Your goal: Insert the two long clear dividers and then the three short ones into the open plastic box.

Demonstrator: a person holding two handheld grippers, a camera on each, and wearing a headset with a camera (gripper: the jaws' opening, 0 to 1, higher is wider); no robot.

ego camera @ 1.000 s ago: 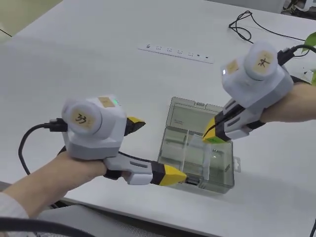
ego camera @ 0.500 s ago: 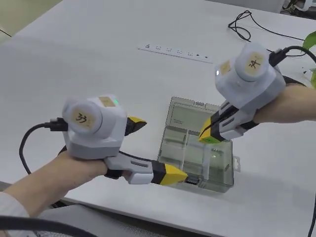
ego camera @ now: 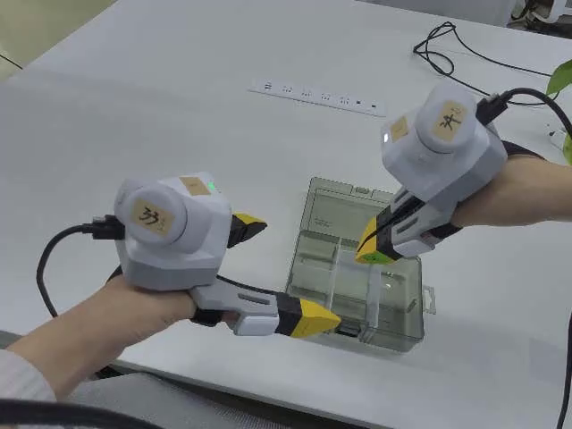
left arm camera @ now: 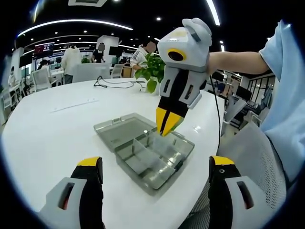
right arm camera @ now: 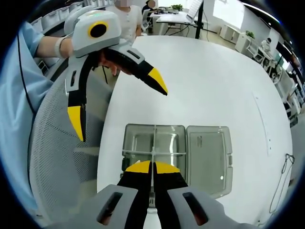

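One clear box (ego camera: 390, 332) sits open near the white table's (ego camera: 134, 107) front edge, dividers (ego camera: 373, 295) standing inside. Right gripper (ego camera: 368, 256) jaws pressed together just above it; left gripper (ego camera: 281, 273) spread wide alongside. Power strip (ego camera: 317, 96), black cable (ego camera: 442, 45) farther back. Open-plan office, potted plant (left arm camera: 150, 71) behind.

The open plastic box (ego camera: 302, 268) sits on the tabletop (ego camera: 161, 116) close to its near edge, with the lid (ego camera: 344, 207) lying flat behind the tray (ego camera: 386, 338). Inside the tray stand dividers (ego camera: 373, 299). A power strip (ego camera: 317, 96) lies farther back, and a cable (ego camera: 447, 46) lies near the far right corner.
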